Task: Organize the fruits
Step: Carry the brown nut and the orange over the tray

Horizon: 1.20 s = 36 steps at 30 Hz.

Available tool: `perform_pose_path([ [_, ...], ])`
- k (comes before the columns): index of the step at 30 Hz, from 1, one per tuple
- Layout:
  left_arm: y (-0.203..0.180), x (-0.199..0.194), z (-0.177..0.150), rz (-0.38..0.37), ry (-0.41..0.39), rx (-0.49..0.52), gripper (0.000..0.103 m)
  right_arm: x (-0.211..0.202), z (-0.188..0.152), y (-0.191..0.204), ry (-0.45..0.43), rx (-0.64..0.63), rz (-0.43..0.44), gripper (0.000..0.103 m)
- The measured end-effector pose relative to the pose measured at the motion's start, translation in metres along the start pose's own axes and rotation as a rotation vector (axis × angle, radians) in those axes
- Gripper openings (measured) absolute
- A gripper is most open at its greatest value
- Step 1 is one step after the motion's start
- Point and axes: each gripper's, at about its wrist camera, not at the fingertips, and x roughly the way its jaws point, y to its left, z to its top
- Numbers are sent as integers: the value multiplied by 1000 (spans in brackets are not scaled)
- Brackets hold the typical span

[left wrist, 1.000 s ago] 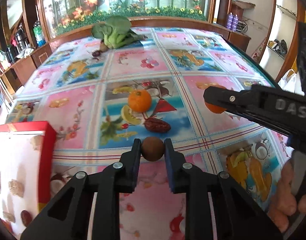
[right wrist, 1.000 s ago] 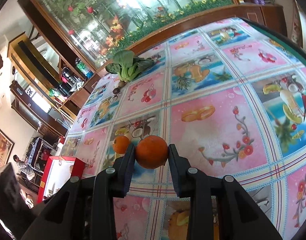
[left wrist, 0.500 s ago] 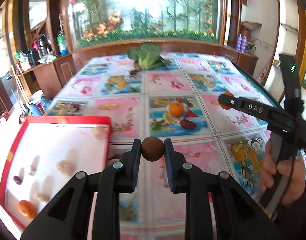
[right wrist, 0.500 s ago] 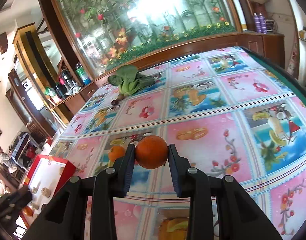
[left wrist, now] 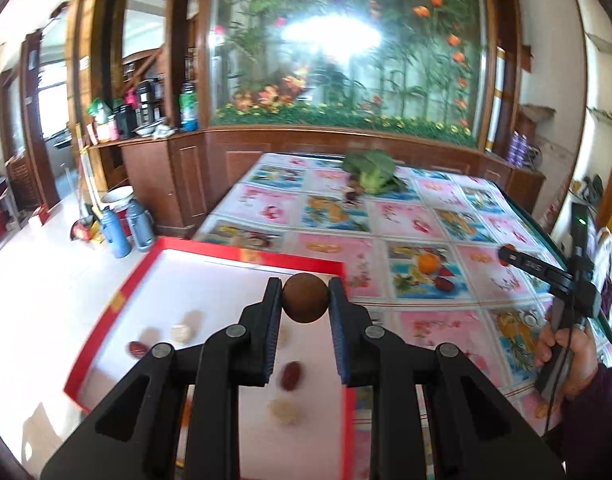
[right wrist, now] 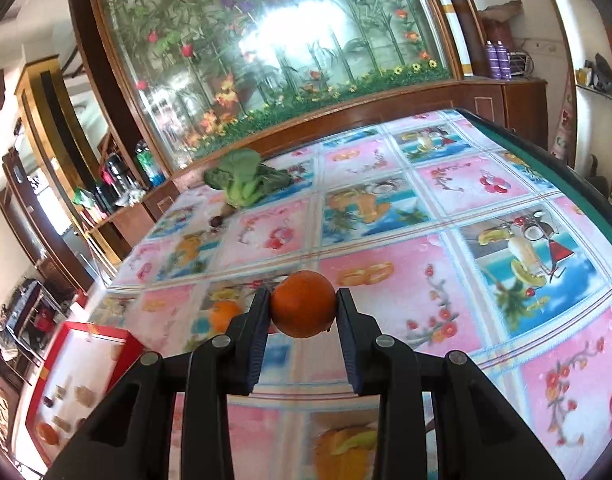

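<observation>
My left gripper (left wrist: 306, 300) is shut on a round brown fruit (left wrist: 305, 298), held in the air above the red-rimmed white tray (left wrist: 117, 300) at the table's left end. Red dates (left wrist: 291, 376) and pale nuts (left wrist: 283, 411) lie in the tray. My right gripper (right wrist: 303, 311) is shut on an orange (right wrist: 303, 305), above the patterned tablecloth. In the left wrist view the right gripper (left wrist: 508, 251) shows at the right, held by a hand (left wrist: 566, 356). A second orange (left wrist: 427, 263) and a red date (left wrist: 444, 283) lie on the cloth.
A leafy green vegetable (right wrist: 241, 182) lies near the table's far edge, with a small dark fruit (right wrist: 215, 221) beside it. The tray (right wrist: 125, 350) in the right wrist view holds an orange fruit (right wrist: 46, 432) and small pieces. Blue flasks (left wrist: 117, 232) stand on the floor left of the table.
My left gripper has swung left and risen with the brown fruit, from over the tablecloth to above the tray. The right gripper has lifted a little and tilted up with its orange.
</observation>
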Motion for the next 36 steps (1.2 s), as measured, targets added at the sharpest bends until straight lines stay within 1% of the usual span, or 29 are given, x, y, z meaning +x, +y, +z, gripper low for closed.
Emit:
perform_pose_path([
  [3, 21, -3, 1, 29, -10, -34, 25, -3, -6, 36, 25, -22, 84, 32],
  [5, 32, -4, 1, 48, -15, -49, 25, -6, -11, 66, 37, -68, 141, 32],
  [6, 36, -4, 1, 57, -17, -56, 25, -8, -14, 86, 50, -95, 184, 32],
  [11, 52, -4, -2, 89, -22, -78, 25, -13, -33, 157, 130, -194, 337, 32],
  [13, 56, -4, -4, 104, -27, -80, 25, -11, -44, 180, 171, -221, 386, 32],
  [16, 62, -1, -6, 122, -22, -81, 25, -7, -60, 201, 229, -238, 446, 32],
  [20, 68, 5, -12, 138, -9, -84, 25, 3, -78, 221, 288, -270, 479, 32],
  [23, 72, 12, -16, 156, 5, -84, 25, 10, -87, 224, 326, -264, 497, 32],
  [26, 75, 19, -21, 159, 26, -87, 25, 11, -85, 218, 321, -250, 495, 32],
  [28, 80, 22, -24, 158, 37, -91, 25, 10, -83, 212, 318, -243, 478, 32],
  [32, 92, 24, -30, 132, 48, -101, 25, 11, -88, 206, 330, -252, 463, 32],
  [34, 96, 25, -33, 98, 50, -98, 25, 13, -92, 205, 342, -248, 467, 32],
  [36, 97, 28, -36, 82, 57, -95, 25, 12, -96, 206, 342, -265, 468, 32],
])
